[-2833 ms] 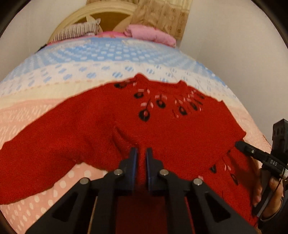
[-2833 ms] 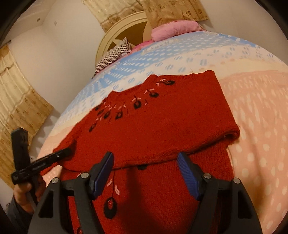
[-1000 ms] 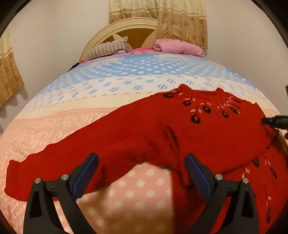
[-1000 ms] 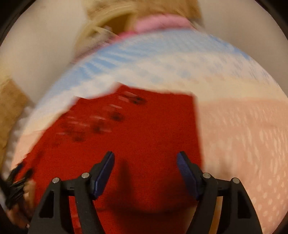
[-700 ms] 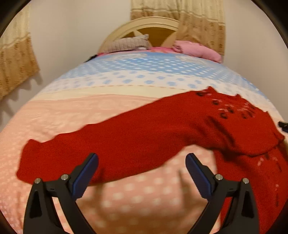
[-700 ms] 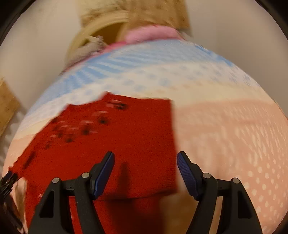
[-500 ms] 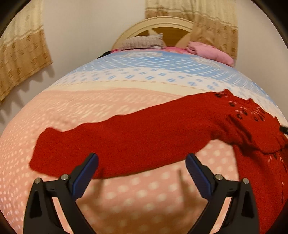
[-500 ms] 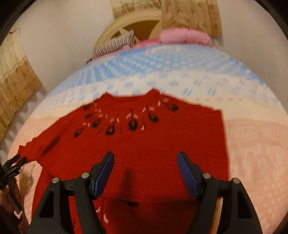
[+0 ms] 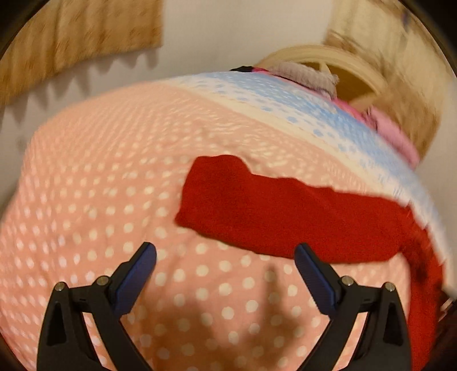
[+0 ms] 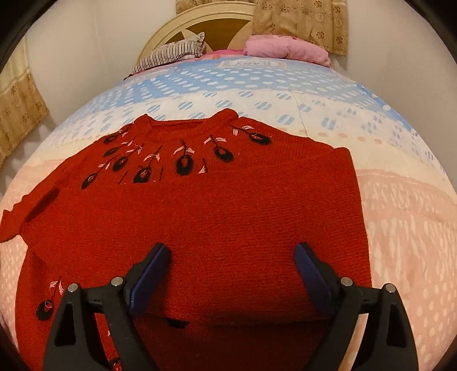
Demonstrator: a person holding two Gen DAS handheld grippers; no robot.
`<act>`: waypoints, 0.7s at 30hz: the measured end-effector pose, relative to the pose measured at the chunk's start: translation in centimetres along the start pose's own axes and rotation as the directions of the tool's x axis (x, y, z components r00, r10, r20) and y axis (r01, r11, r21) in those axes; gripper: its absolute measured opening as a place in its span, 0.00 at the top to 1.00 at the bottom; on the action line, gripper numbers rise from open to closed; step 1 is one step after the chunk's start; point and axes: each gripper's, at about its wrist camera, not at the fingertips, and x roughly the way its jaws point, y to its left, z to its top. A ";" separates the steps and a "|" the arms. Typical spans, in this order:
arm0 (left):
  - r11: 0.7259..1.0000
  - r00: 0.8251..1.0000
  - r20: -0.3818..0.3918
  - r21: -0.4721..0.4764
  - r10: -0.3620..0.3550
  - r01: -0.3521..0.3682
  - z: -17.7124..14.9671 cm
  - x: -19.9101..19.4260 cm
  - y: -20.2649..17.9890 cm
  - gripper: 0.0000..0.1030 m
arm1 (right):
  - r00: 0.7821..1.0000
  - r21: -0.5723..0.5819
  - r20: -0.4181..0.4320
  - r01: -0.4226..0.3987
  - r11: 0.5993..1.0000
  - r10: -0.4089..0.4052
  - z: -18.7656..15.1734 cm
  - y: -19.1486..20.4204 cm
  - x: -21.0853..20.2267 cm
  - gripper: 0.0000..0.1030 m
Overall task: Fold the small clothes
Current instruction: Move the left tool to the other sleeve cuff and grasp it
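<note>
A red knit sweater [image 10: 200, 217] with black and pink embroidery near the neck lies on the bed. One sleeve is folded across the body. My right gripper [image 10: 231, 256] is open and empty, hovering over the folded body. In the left wrist view the other sleeve [image 9: 265, 208] stretches out flat over the pink dotted bedspread, its cuff end at the left. My left gripper [image 9: 225, 256] is open and empty, just short of the sleeve's near edge. The left wrist view is blurred.
The bedspread [image 10: 405, 228] is pink with white dots near me and blue and white farther off. A striped pillow [image 10: 171, 54] and a pink bundle [image 10: 285, 48] lie by the cream headboard [image 10: 211, 22]. Curtains [image 9: 74, 42] hang along the wall.
My left gripper has swung left along the outstretched sleeve toward its cuff, after opening and letting go of the sweater. My right gripper has moved over the sweater body and stays open.
</note>
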 end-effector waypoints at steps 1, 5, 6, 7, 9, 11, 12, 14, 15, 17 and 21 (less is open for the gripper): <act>0.997 0.999 -0.008 -0.062 -0.044 0.043 0.0 0.0 0.8 0.03 | 1.000 0.007 0.004 -0.008 1.000 0.008 -0.1 -0.2 -0.1 0.12; 0.938 0.979 -0.009 -0.286 -0.205 0.194 -0.1 0.2 2.6 0.05 | 1.000 0.012 0.013 -0.014 1.000 0.013 0.0 -0.1 -0.1 0.12; 0.917 0.971 0.007 -0.328 -0.238 0.227 -0.1 0.2 2.8 0.05 | 1.000 0.012 0.015 -0.013 1.000 0.013 0.0 0.0 -0.1 0.12; 0.906 0.967 0.019 -0.345 -0.255 0.246 -0.2 0.0 2.7 0.05 | 1.000 0.012 0.017 -0.013 1.000 0.013 -0.1 0.0 -0.2 0.12; 0.889 0.957 0.023 -0.365 -0.290 0.278 0.2 0.5 2.2 0.05 | 1.000 0.014 0.020 -0.015 1.000 0.014 -0.1 0.0 -0.2 0.12; 0.872 0.950 0.022 -0.392 -0.311 0.294 0.2 1.1 1.8 0.05 | 1.000 0.017 0.023 -0.020 1.000 0.019 -0.1 -0.1 -0.3 0.12; 0.859 0.944 0.027 -0.408 -0.328 0.310 0.1 1.4 1.6 0.05 | 0.999 0.020 0.026 -0.022 1.000 0.022 -0.1 -0.2 -0.3 0.12; 0.838 0.934 0.031 -0.432 -0.355 0.333 0.2 2.2 1.5 0.05 | 0.999 0.023 0.029 -0.026 0.999 0.025 -0.2 -0.2 -0.4 0.12; 0.829 0.930 0.037 -0.442 -0.366 0.343 0.2 2.5 1.3 0.05 | 0.999 0.025 0.031 -0.028 0.999 0.027 -0.2 -0.3 -0.5 0.12; 0.821 0.930 0.045 -0.457 -0.364 0.344 0.3 3.3 1.1 0.05 | 0.999 0.026 0.032 -0.029 0.999 0.028 -0.2 -0.3 -0.5 0.12; 0.818 0.935 0.085 -0.463 -0.343 0.342 0.7 4.0 1.0 0.05 | 0.999 0.028 0.035 -0.031 0.999 0.030 -0.2 -0.4 -0.6 0.12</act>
